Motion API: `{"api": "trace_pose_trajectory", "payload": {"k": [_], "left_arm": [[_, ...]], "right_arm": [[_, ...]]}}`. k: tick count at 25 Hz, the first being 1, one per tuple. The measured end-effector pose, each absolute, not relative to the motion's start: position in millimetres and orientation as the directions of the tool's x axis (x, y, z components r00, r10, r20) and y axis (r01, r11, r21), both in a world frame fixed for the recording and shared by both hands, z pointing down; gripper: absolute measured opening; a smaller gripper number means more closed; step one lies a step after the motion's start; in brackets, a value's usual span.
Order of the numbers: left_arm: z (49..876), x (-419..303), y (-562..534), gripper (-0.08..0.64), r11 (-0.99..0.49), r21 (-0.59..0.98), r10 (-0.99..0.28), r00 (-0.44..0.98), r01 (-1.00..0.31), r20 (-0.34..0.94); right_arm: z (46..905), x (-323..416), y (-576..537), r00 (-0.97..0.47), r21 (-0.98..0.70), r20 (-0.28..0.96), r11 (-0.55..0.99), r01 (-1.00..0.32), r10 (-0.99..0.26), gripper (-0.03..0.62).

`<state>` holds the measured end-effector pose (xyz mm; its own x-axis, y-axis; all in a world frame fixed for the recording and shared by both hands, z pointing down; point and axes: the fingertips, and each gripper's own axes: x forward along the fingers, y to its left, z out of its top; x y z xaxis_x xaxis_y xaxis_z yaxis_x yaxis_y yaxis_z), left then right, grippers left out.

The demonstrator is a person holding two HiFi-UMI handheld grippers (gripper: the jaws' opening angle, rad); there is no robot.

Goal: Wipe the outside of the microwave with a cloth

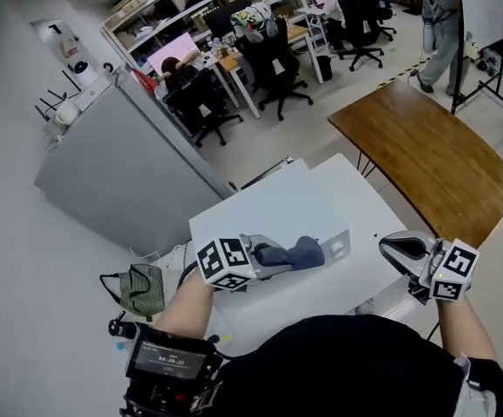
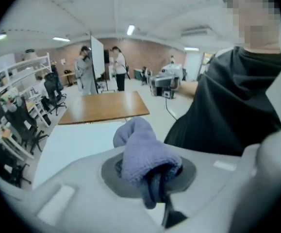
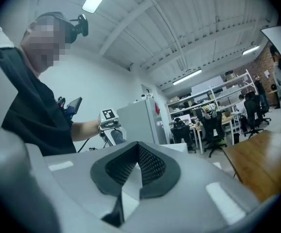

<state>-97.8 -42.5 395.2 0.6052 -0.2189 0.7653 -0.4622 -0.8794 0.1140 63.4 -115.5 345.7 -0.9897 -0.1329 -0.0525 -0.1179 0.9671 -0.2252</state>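
Cloth, blue-grey, sits bunched between the fingers of my left gripper. In the left gripper view the fingers are closed tight on it: the lower folds are pinched dark between the pads, and the loose end puffs up above the left gripper and flops away from the camera. From the head view that gripper reaches in from the left over a white surface, with the cloth above its near half. I cannot tell whether the cloth touches it, nor whether this flat white top is the microwave itself. My right gripper hangs at the right edge of the same surface, well apart from the cloth, pointing towards the left one. In the right gripper view its fingers are pressed together at the tips with nothing between them, and beyond the right gripper I can see the left gripper with the cloth showing under its marker cube. A brown table stands just behind the white surface to the right, and a grey cabinet stands to the left. Office chairs and desks fill the room further back.
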Motion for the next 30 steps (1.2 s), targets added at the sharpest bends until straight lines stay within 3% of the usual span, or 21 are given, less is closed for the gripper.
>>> {"api": "trace_pose_trajectory", "payload": {"k": [6,10,15,20,25,30], "left_arm": [[386,-104,56,0.054,-0.820,0.114,-0.470,0.773,-0.562,0.426],[379,-109,104,0.054,-0.720,0.206,-0.626,0.748,-0.663,0.220],[384,-78,151,0.054,-0.585,0.211,-0.764,0.620,-0.783,0.180],[394,-19,176,0.054,-0.439,0.292,-0.881,0.470,-0.850,0.045],[388,44,196,0.054,-0.347,0.322,-0.919,0.388,-0.881,0.072],[374,53,243,0.054,-0.320,0.273,-0.936,0.347,-0.907,0.054]], "right_arm": [[357,45,-12,-0.987,-0.337,-0.005,0.930,-0.150,-0.161,0.005],[336,52,23,-0.991,-0.298,-0.010,0.946,-0.128,-0.137,0.005],[327,92,41,-0.997,-0.248,-0.032,0.967,-0.057,-0.067,0.005],[351,158,61,-0.998,-0.215,0.001,0.975,0.059,0.060,0.005],[371,203,72,-0.991,-0.289,0.000,0.949,0.128,0.134,0.005],[367,202,113,-0.981,-0.293,-0.018,0.937,0.190,0.193,0.005]]}}
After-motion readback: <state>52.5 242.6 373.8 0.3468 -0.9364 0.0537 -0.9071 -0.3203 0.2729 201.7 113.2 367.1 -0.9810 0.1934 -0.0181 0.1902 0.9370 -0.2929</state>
